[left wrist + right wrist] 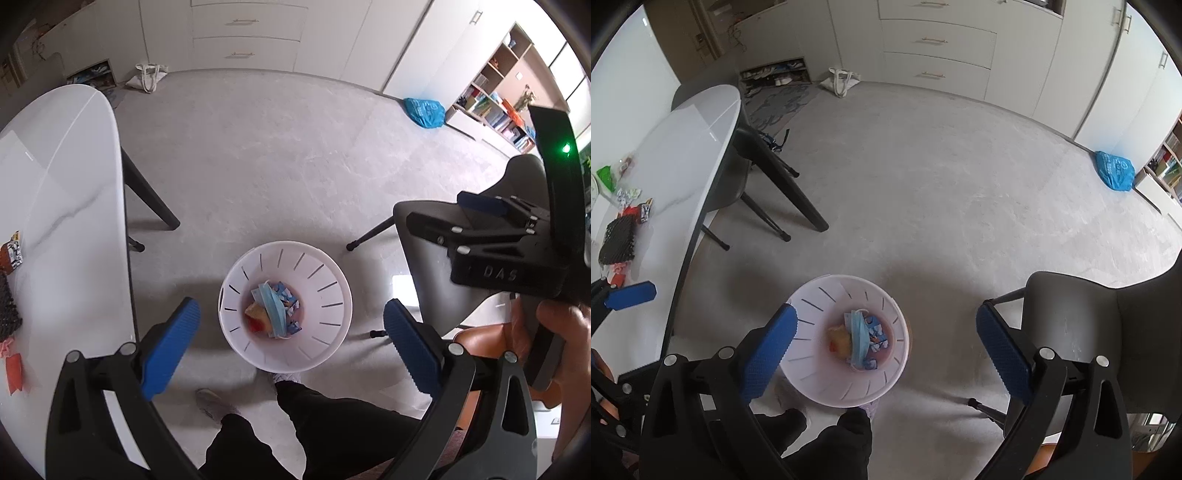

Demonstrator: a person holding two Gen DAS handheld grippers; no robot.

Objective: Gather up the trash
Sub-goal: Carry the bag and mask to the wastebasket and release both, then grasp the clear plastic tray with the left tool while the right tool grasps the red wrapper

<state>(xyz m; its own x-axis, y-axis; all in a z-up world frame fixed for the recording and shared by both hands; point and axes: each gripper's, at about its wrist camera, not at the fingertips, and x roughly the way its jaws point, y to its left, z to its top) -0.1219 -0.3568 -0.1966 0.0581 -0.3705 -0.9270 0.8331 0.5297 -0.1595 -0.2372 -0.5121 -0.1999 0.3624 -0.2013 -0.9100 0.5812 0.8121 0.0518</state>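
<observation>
A white slotted bin (332, 306) (812, 376) stands on the floor beside the table. Inside it lie a blue face mask (273, 306) (858, 336), small blue wrappers and a yellow-orange scrap. My left gripper (290, 310) hangs open over the bin with nothing between its blue pads. My right gripper (885, 312) is also open and empty above the bin. More litter sits on the white table (690, 155): crumpled wrappers (628, 195), a red-black wrapper (11, 251) (641, 214), a black mesh piece (7, 310) (618, 240) and an orange scrap (14, 369).
A dark grey chair (428, 266) (1089, 332) stands right of the bin. The person's legs and shoes (258, 435) are just below it. The table's black legs (798, 195) reach onto the grey floor. A blue bag (1115, 170) and a tote bag (840, 81) lie far off.
</observation>
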